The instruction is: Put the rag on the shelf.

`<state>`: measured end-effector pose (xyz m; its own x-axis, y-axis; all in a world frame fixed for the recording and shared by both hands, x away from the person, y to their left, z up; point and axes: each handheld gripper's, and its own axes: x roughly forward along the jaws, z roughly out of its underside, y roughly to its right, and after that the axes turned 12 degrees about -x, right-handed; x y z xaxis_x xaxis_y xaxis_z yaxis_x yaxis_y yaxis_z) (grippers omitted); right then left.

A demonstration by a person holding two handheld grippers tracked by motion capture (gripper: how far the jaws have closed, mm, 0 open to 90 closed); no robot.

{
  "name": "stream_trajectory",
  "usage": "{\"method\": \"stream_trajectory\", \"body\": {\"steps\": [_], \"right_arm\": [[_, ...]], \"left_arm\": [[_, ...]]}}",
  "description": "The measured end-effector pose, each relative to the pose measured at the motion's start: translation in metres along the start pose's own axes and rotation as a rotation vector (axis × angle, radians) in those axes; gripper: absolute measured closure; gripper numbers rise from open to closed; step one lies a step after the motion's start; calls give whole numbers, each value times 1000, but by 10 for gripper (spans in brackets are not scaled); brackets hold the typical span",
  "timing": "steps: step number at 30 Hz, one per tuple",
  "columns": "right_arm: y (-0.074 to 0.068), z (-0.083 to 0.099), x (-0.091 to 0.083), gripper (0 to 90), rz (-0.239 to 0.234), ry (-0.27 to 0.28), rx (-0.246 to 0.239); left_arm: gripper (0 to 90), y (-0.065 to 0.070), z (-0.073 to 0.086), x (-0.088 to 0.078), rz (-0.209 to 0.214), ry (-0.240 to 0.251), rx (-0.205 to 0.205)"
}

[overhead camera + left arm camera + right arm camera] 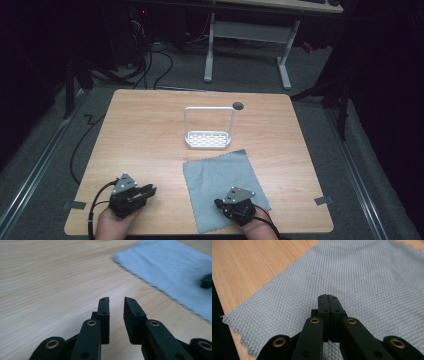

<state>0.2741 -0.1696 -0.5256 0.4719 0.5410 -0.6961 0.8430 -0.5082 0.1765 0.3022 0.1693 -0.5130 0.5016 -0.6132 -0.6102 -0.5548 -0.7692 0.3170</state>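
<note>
- The right tongs point(328, 297) have their jaws pressed together with nothing between them, poised over the grey cloth point(367, 282); in the high view these right tongs point(218, 203) sit at the lower middle of the frame, above the cloth's near edge.
- The left tongs point(116, 300) stand a little apart, empty, over bare wood; in the high view they point(151, 189) lie at the lower left, pointing towards the cloth.
- The cloth point(222, 175) lies flat on the tabletop point(145, 135), just below the frame's centre.
- A white wire rack point(208, 139) stands beyond the cloth, near the centre, just apart from it.
</note>
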Motion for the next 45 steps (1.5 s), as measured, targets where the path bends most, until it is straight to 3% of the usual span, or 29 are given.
{"method": "stream_trajectory", "body": {"steps": [2,3,4,5,6,10,12,13,14,15,18,21,22,23,24,25,26,27,31,35,38,40,43,45], "right_arm": [[4,3,-6,900,25,20,22],[16,10,-17,900,70,43,64],[16,10,-17,900,70,43,64],[30,20,-29,900,126,62,117],[30,20,-29,900,126,62,117],[53,41,-46,900,216,62,193],[56,44,-48,900,227,58,201],[61,48,-49,900,237,55,218],[66,49,-49,900,246,49,230],[74,48,-48,896,251,53,252],[80,42,-43,889,258,50,242],[86,33,-30,878,256,30,224],[89,27,-18,878,252,-2,208],[90,25,-12,879,248,-16,204],[90,25,-12,879,248,-16,204],[88,23,-3,882,223,-35,210],[88,23,-3,882,223,-35,210],[86,23,-1,883,210,-51,201],[66,23,-4,886,170,-49,157],[34,30,-22,870,96,-42,123],[28,34,-27,834,92,-37,120],[34,35,-36,767,120,45,159],[42,36,-39,695,152,80,189],[48,41,-38,664,170,82,216]], "left_arm": [[764,16,-4,11,39,-18,30],[765,31,-7,24,71,-33,65],[763,31,-7,24,71,-33,65],[745,44,-10,37,99,-53,86],[745,50,-12,43,112,-60,94],[627,79,-21,73,171,-74,125],[615,83,-21,78,180,-85,132],[607,86,-20,84,180,-113,139],[607,87,-18,87,161,-130,150],[629,86,-13,87,132,-129,195],[647,85,-13,84,97,-131,220],[660,73,-12,77,47,-118,218],[669,67,-11,74,37,-111,213],[670,55,-12,68,24,-106,188],[670,55,-12,68,24,-106,188],[672,43,-12,63,35,-106,143],[672,43,-12,63,35,-106,143],[672,36,-13,60,52,-110,110],[675,27,-4,45,101,-131,44],[676,30,12,27,150,-160,19],[672,31,13,24,152,-169,9],[616,28,10,23,118,-126,15],[594,14,-3,24,56,-32,0],[542,7,-12,28,18,-13,0]]}}
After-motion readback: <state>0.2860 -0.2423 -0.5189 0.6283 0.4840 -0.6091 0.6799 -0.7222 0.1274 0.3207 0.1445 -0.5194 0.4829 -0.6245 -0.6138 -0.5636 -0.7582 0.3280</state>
